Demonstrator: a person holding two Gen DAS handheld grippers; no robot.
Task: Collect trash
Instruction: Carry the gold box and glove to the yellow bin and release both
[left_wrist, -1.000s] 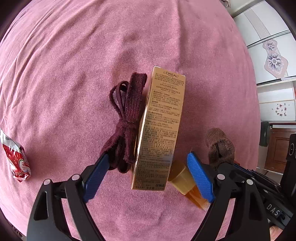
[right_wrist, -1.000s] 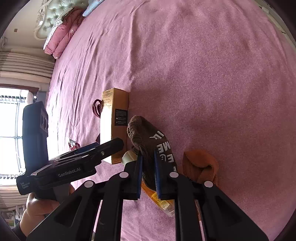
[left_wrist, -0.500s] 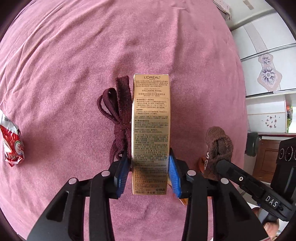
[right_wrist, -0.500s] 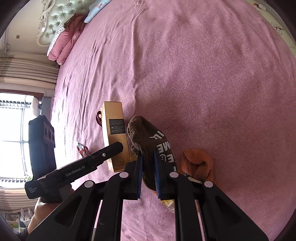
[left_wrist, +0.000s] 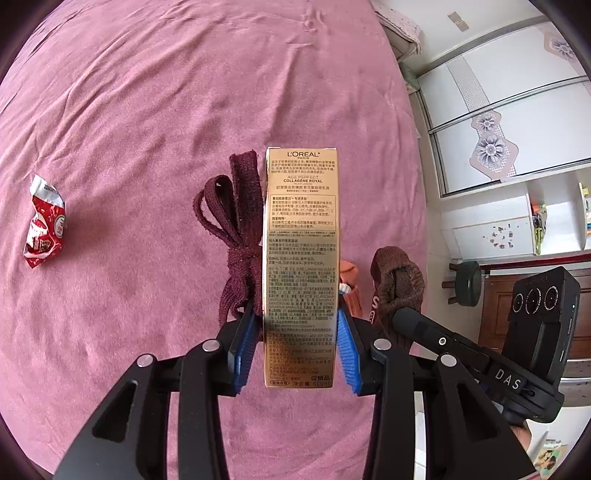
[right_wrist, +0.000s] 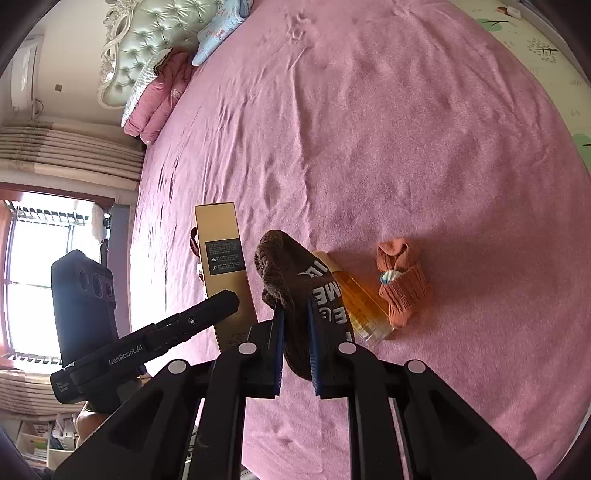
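Left gripper (left_wrist: 301, 349), angled steeply down, clamps the gold carton (left_wrist: 301, 258) at its lower sides with both blue pads, clear of the pink bedspread (left_wrist: 147, 110), which stretches open and bare toward the far edge. Right gripper (right_wrist: 295, 345), jaws together, pinches the brown sock (right_wrist: 295, 284) above the spread. Only the left view shows the red wrapper (left_wrist: 44, 223) and maroon lace (left_wrist: 240, 229); only the right shows the amber bottle (right_wrist: 360, 299) touching the orange sock (right_wrist: 400, 280).
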